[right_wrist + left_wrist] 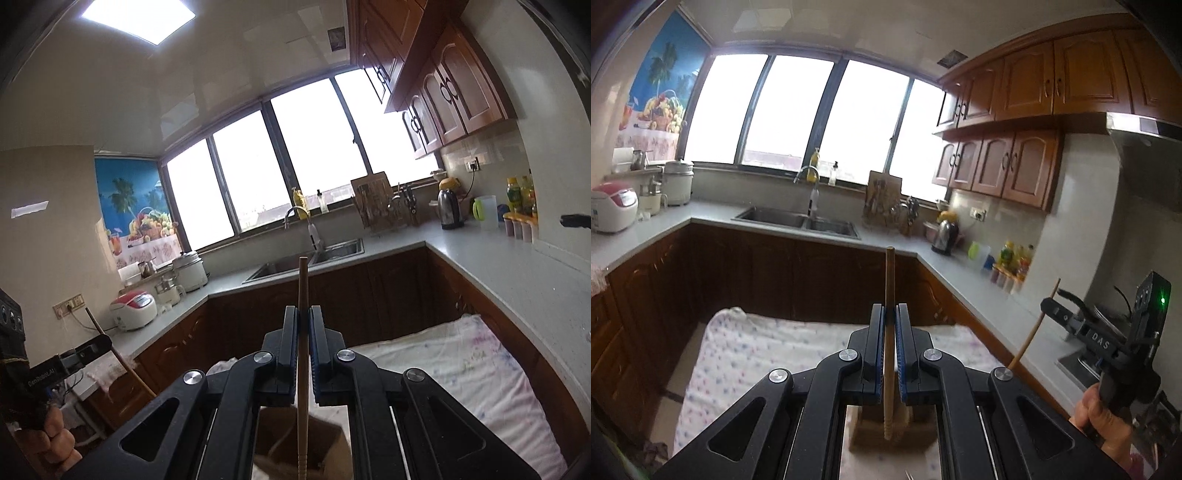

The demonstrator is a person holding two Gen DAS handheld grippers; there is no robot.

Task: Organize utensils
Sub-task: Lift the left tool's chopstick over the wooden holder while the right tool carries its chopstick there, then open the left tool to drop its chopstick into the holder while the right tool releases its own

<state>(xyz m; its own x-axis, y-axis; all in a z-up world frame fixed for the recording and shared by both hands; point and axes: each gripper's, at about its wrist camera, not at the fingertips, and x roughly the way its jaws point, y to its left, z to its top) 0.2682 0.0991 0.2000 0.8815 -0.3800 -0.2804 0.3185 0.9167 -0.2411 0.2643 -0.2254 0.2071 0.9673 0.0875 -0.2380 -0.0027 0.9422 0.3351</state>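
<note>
Sink (798, 219) set in the counter (713, 212) under the window (812, 114); rice cooker (613, 206) far left, kettle (943, 232) right of the sink, bottles (1015, 258) further right (near the corner). Cloth-covered table (757, 350) in front, below the counter.

The right gripper (303, 328) is clamped on a wooden chopstick (302, 332) standing upright above a cardboard box (328, 439), while at the left edge the left gripper (94, 347) holds another chopstick (122, 360) slanted, beyond a cloth-covered table (461, 365).
</note>
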